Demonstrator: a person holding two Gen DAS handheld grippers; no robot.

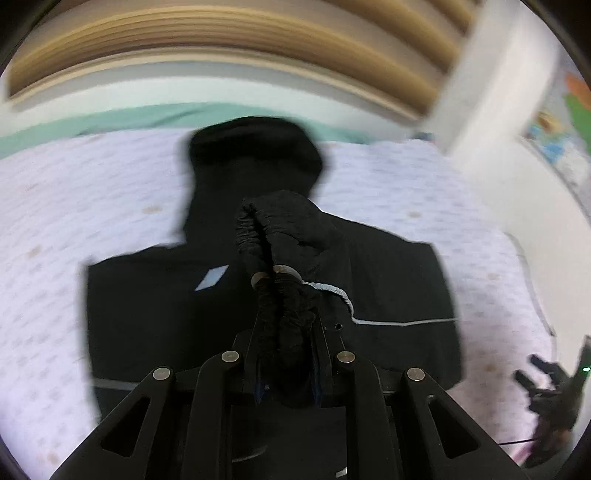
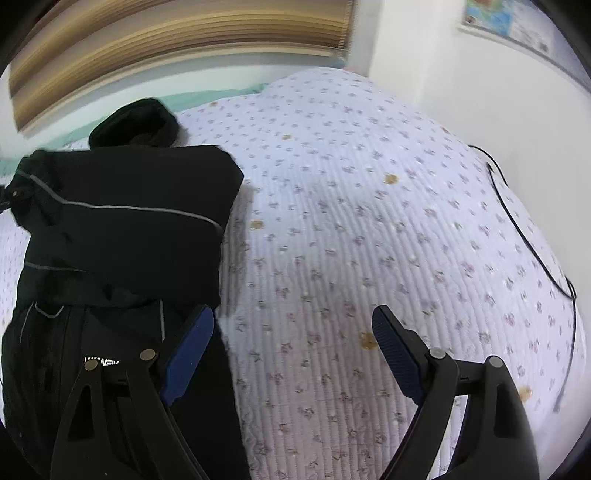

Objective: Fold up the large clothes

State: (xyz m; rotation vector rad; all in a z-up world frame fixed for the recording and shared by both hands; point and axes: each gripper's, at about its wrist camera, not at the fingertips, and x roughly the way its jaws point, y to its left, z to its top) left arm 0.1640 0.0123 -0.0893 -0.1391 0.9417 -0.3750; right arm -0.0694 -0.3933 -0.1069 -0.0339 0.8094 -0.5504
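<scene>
A black jacket [image 1: 147, 314] with thin grey piping lies spread on the bed, its hood [image 1: 255, 155] at the far end. My left gripper [image 1: 275, 277] is shut on a gathered elastic cuff [image 1: 258, 229] of the jacket, and the bunched cloth is lifted above the garment. In the right wrist view the jacket [image 2: 129, 221] fills the left side, folded over on itself. My right gripper [image 2: 295, 314] stands open over the bedspread, with nothing between its blue pads [image 2: 188, 354]; its left finger hangs over the jacket's right edge. The right gripper [image 1: 554, 387] also shows at the left wrist view's lower right.
The bed has a white quilted spread with small flowers [image 2: 369, 221]. A teal sheet [image 1: 110, 122] runs along its far edge under wooden blinds [image 2: 147, 37]. A black cable [image 2: 524, 236] lies on the bed's right side. A white wall with a poster [image 2: 509, 22] stands to the right.
</scene>
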